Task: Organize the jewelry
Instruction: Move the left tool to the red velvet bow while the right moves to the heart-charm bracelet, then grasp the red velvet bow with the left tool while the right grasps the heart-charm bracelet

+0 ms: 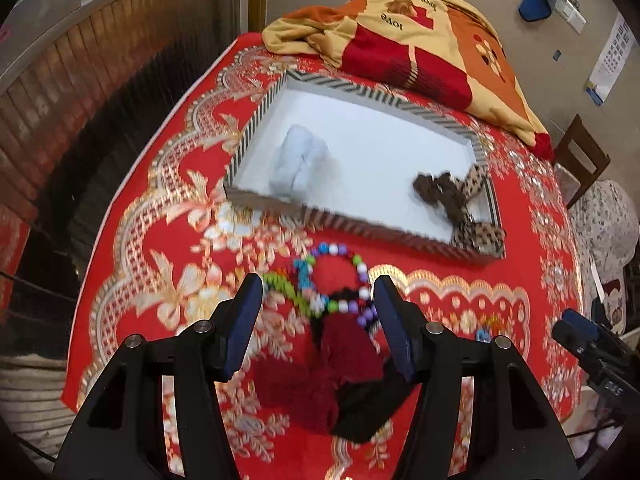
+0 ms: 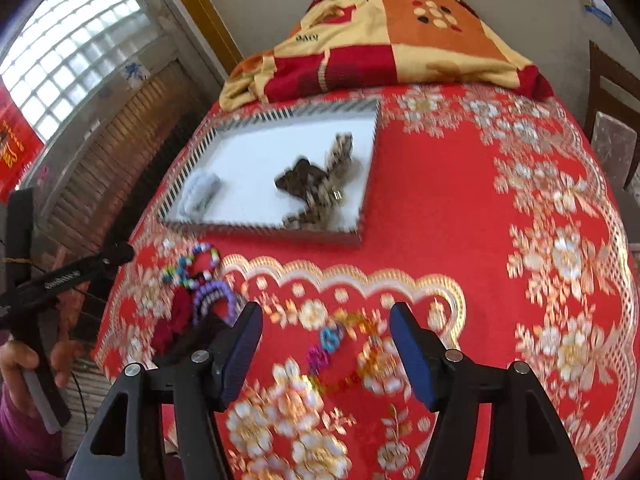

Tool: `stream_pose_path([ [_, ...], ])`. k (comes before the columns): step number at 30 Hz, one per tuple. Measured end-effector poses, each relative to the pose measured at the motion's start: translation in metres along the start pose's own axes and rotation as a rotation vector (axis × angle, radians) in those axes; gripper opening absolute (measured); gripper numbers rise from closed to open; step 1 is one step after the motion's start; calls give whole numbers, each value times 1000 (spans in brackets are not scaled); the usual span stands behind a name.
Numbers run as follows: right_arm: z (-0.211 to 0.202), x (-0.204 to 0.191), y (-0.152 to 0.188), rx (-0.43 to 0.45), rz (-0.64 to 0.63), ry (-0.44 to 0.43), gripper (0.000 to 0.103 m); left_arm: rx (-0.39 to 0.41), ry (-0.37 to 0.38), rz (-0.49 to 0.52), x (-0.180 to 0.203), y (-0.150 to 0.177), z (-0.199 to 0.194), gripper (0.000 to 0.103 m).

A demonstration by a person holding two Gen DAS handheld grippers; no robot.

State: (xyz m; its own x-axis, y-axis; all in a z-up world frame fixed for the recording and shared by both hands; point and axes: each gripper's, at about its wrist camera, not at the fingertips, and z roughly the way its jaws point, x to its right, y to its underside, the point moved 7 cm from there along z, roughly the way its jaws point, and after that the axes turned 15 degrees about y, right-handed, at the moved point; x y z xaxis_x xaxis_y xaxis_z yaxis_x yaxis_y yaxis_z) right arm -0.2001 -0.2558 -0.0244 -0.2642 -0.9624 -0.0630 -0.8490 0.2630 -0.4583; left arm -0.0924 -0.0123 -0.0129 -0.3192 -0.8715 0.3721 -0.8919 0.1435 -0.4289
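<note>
The small coloured bead chain [image 2: 334,354] between the right tongs is blurred, its shapes unclear. Near the left tongs, the dark red cloth [image 1: 316,384] is partly hidden behind one finger [image 1: 394,332].

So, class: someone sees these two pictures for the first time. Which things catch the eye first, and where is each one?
The bright red cloth with gold flowers covers the whole surface. On it lies a shallow white tray with a striped rim, holding a pale blue fabric bundle and brown spotted fabric bows. In front of the tray, a colourful beaded bracelet lies ahead of the open left gripper.
</note>
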Motion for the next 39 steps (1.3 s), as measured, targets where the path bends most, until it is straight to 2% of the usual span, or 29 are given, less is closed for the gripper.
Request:
stream_pose_path([
  [11, 17, 14, 43, -61, -2, 28, 63, -105, 38, 25, 16, 60, 7, 58],
  [15, 22, 12, 50, -65, -20, 42, 63, -127, 42, -6, 7, 72, 9, 58],
  [19, 29, 8, 55, -71, -32, 53, 63, -126, 21, -64, -15, 75, 7, 58],
  [23, 36, 4, 57, -85, -43, 54, 63, -138, 17, -76, -26, 79, 7, 58],
  [28, 39, 1, 52, -92, -46, 56, 63, -174, 65, -60, -19, 84, 16, 58],
  [33, 39, -3, 48, -91, -45, 55, 63, -208, 67, -60, -18, 85, 29, 58],
  [39, 39, 0, 47, -101, -33, 58, 63, -212, 72, -58, -16, 80, 34, 58],
])
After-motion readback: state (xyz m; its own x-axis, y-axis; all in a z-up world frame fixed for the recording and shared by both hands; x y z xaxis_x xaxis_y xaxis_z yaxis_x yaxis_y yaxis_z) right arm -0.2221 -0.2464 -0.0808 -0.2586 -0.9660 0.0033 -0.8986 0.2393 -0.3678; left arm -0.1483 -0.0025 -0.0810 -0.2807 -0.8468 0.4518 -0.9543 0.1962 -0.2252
